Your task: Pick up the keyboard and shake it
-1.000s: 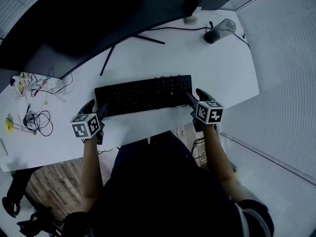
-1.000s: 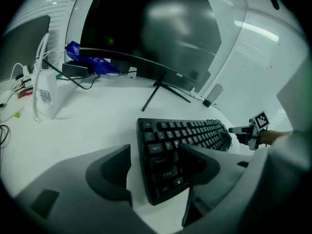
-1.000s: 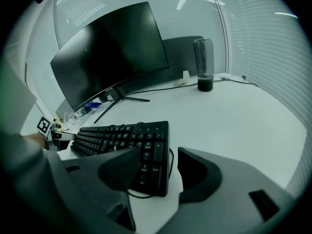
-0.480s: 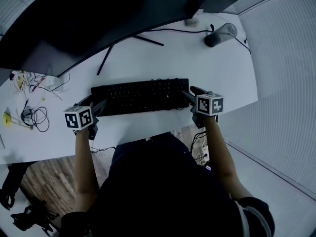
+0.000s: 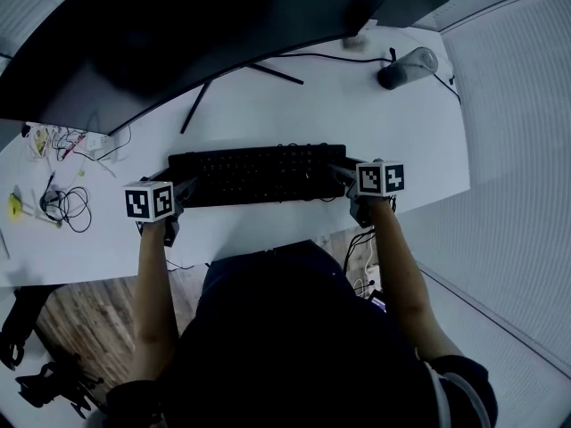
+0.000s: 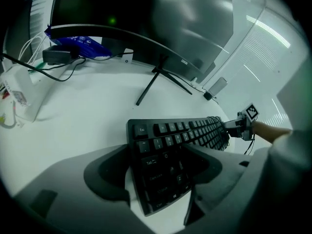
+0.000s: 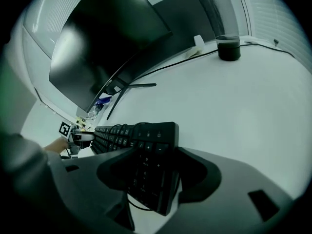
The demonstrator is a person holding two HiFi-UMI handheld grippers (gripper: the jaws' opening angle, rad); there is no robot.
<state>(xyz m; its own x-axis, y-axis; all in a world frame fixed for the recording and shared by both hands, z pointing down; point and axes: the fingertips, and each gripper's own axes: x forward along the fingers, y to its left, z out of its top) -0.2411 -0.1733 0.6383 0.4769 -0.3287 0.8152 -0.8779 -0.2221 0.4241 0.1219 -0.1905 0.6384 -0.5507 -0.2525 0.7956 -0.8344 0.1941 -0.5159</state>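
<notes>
The black keyboard (image 5: 259, 175) lies flat on the white desk (image 5: 294, 105), in front of the monitor. My left gripper (image 5: 178, 188) is at its left end and my right gripper (image 5: 341, 173) at its right end. Both sets of jaws have just been opening. In the left gripper view the keyboard's left end (image 6: 165, 145) sits between the wide-spread jaws of the left gripper (image 6: 161, 165). In the right gripper view the number-pad end (image 7: 146, 150) sits between the jaws of the right gripper (image 7: 153, 168). I see neither gripper pressing on the keyboard.
A large dark curved monitor (image 5: 178, 34) on thin stand legs (image 5: 241, 74) fills the back of the desk. A dark tumbler (image 5: 406, 65) with a cable stands at the back right. Tangled cables and small items (image 5: 58, 194) lie at the left. The desk's front edge is just behind the grippers.
Both grippers have closed in on the keyboard's ends, the left one moving up and right, the right one inward. The keyboard has stayed on the desk.
</notes>
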